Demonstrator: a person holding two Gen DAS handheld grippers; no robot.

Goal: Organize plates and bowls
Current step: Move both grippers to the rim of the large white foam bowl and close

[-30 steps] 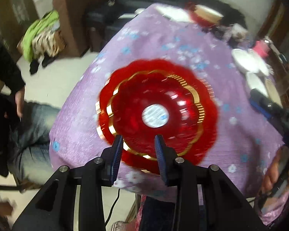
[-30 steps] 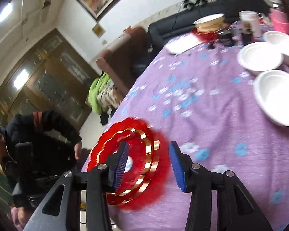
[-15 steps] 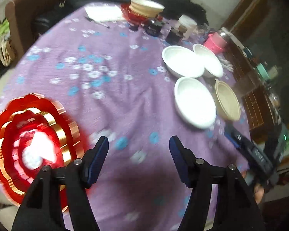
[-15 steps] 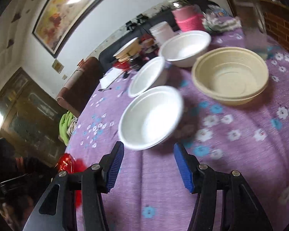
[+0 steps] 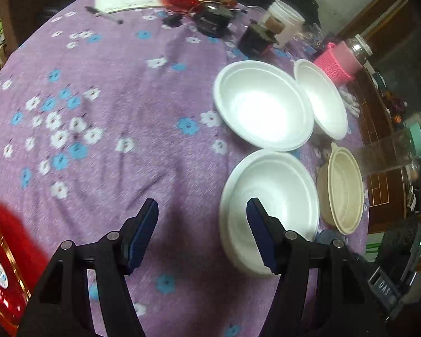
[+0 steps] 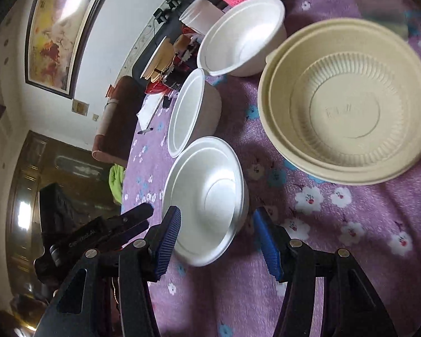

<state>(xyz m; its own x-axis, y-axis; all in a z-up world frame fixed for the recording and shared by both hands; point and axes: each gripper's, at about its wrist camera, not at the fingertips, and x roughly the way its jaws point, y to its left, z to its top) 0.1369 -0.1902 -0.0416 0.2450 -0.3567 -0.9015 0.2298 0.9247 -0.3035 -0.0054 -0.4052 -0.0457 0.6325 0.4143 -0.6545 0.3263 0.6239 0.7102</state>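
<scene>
Both of your hand-held grippers have swung away from the red scalloped plate (image 5: 2,264) toward the bowls, and their jaws have just been opening, with nothing between them a second ago.

At the left edge of the left wrist view that plate sits at the counter's corner, well apart from the rest. Your left hand-held gripper (image 5: 202,233) stands about half open over bare cloth, gripping nothing; its right pad overlaps the near white foam bowl (image 5: 278,193) in the picture, but whether it touches I cannot tell. Further right lie two more white foam bowls (image 5: 263,106) and the beige plastic bowl (image 5: 343,188).

Your right hand-held gripper (image 6: 216,238) is also about half open, its pads either side of that near bowl's rim but not pressing on it.

The risk, I judge: foam is light and soft, so a hard squeeze could crack it, or a nudge could send it sliding.

The counter (image 5: 103,90) wears a wrinkled purple flowered cloth; jars and clutter crowd the far side, with a framed painting (image 6: 53,28) on the wall.
</scene>
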